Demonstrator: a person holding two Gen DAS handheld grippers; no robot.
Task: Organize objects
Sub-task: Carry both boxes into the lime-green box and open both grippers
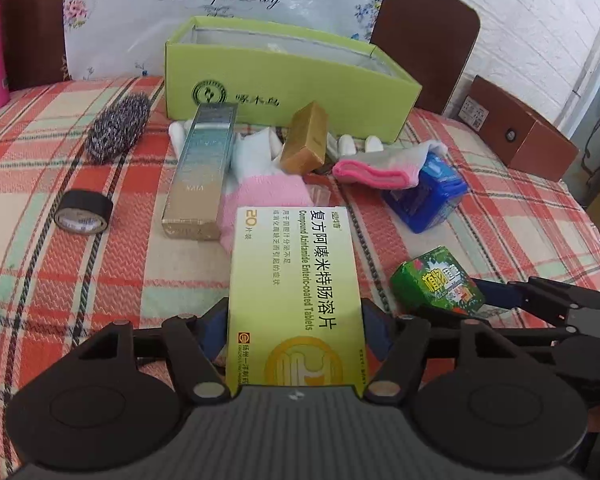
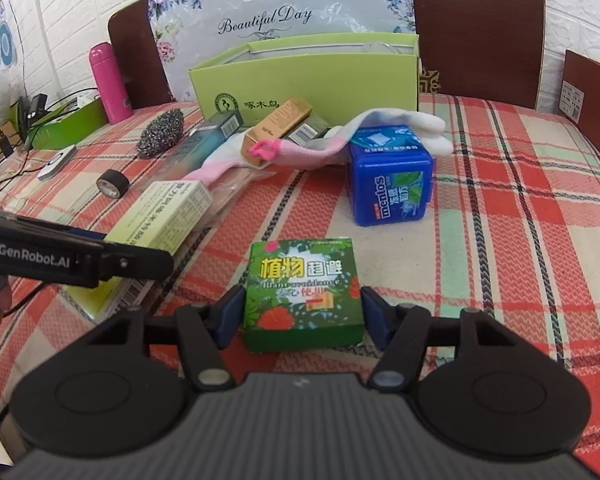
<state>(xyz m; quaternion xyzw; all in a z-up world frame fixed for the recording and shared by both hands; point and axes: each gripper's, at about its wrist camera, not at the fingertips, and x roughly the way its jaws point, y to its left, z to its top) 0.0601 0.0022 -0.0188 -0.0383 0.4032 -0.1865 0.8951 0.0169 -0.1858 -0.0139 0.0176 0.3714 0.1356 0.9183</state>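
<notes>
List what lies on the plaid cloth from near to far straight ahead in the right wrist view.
Green plant-print box → blue Mentos tub → white and pink sock → open light-green cardboard box.

Both wrist views look forward and down, close over the plaid counter, the right from further right. Both share the green carton and clutter.

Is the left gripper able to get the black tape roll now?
Probably not yet. The left gripper has the yellow pill box between its fingers, so that must go first. The tape roll lies uncovered on the cloth, nothing blocking it.
</notes>
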